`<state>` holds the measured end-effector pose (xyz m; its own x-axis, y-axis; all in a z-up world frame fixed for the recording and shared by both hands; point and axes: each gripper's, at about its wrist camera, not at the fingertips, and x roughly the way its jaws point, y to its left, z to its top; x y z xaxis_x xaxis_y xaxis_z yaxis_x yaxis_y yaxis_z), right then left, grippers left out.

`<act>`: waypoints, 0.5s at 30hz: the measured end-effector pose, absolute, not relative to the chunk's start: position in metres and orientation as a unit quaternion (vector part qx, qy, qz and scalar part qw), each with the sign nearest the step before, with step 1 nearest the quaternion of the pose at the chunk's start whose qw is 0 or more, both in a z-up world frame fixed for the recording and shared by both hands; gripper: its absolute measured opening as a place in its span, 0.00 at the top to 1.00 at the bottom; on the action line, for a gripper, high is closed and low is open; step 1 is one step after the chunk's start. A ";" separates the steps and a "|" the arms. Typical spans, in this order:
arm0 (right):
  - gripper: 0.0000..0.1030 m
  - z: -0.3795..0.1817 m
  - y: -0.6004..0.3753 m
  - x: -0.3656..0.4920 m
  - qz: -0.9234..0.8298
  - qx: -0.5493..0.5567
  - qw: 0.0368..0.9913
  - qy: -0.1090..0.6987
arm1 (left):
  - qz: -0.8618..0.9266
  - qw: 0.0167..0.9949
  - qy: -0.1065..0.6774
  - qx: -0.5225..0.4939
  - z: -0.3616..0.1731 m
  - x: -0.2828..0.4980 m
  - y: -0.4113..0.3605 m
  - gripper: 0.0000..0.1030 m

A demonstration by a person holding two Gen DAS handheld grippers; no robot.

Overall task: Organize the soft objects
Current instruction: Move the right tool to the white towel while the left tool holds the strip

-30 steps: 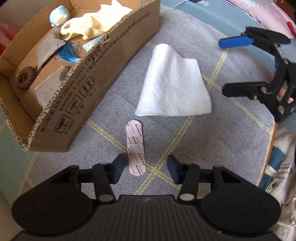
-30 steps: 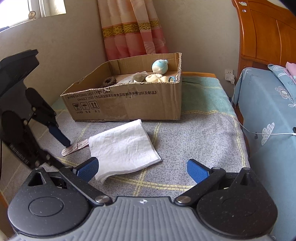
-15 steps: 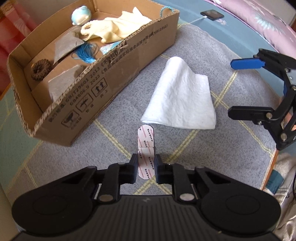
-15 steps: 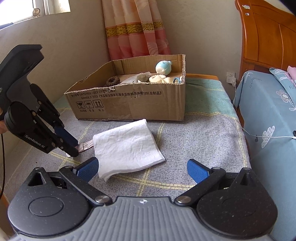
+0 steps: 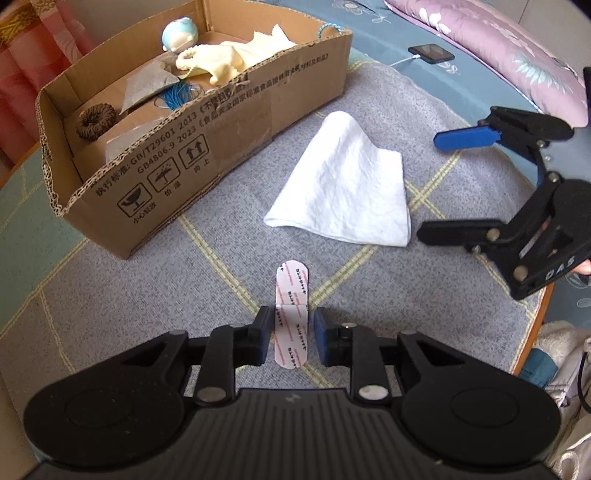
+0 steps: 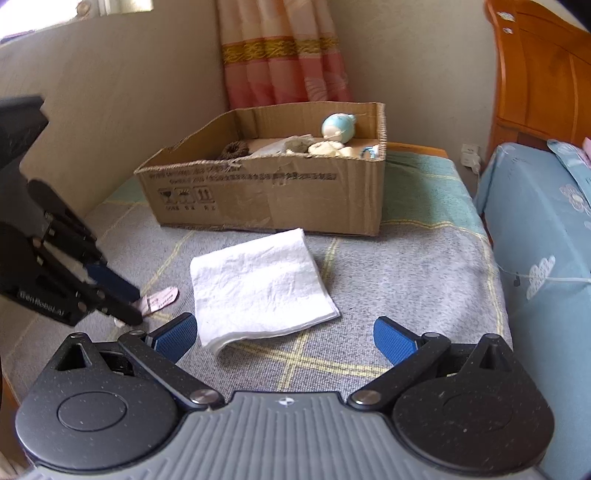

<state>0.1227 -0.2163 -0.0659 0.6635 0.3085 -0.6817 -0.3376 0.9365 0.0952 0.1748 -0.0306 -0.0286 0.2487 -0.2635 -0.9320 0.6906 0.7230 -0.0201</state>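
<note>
A pink-and-white adhesive bandage strip [image 5: 291, 306] sits between the fingers of my left gripper [image 5: 291, 334], which is shut on its near half and holds it over the grey blanket. The strip also shows in the right wrist view [image 6: 159, 298]. A folded white cloth [image 5: 345, 184] lies on the blanket beyond it, also in the right wrist view [image 6: 258, 286]. My right gripper [image 6: 284, 338] is open and empty, just in front of the cloth's near edge. An open cardboard box [image 5: 207, 147] holding several soft items stands behind, also in the right wrist view [image 6: 273, 199].
The box holds a brown scrunchie [image 5: 96, 120], a cream cloth [image 5: 229, 59], a blue cord [image 5: 179, 94] and a pale blue plush ball [image 5: 180, 34]. A phone on a cable [image 5: 430, 52] lies on the blue bed. A wooden headboard [image 6: 535, 85] rises at right.
My left gripper closed on the bandage strip and lifted back from the blanket; the view pulled away, showing more of the box. The right gripper stayed open, shifting slightly.
</note>
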 end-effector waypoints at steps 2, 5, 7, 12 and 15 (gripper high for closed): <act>0.00 -0.071 -0.212 0.126 0.186 -0.037 0.908 0.374 | -0.310 0.767 0.524 0.203 -0.029 0.173 -0.032 0.74; 0.00 -0.079 -0.207 0.131 0.194 -0.063 0.905 0.374 | -0.306 0.770 0.519 0.209 -0.032 0.170 -0.036 0.74; 0.00 -0.082 -0.205 0.134 0.186 -0.070 0.905 0.377 | -0.303 0.772 0.520 0.203 -0.032 0.171 -0.036 0.74; 0.00 -0.083 -0.205 0.140 0.192 -0.063 0.904 0.376 | -0.296 0.777 0.518 0.197 -0.033 0.169 -0.038 0.82; 0.00 -0.081 -0.204 0.144 0.201 -0.071 0.903 0.372 | -0.291 0.782 0.515 0.197 -0.032 0.166 -0.038 0.84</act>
<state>0.1442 -0.2043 -0.0810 0.6417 0.3107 -0.7012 -0.4163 0.9090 0.0218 0.1664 -0.0378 -0.0323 0.3008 -0.2518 -0.9199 0.6579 0.7531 0.0090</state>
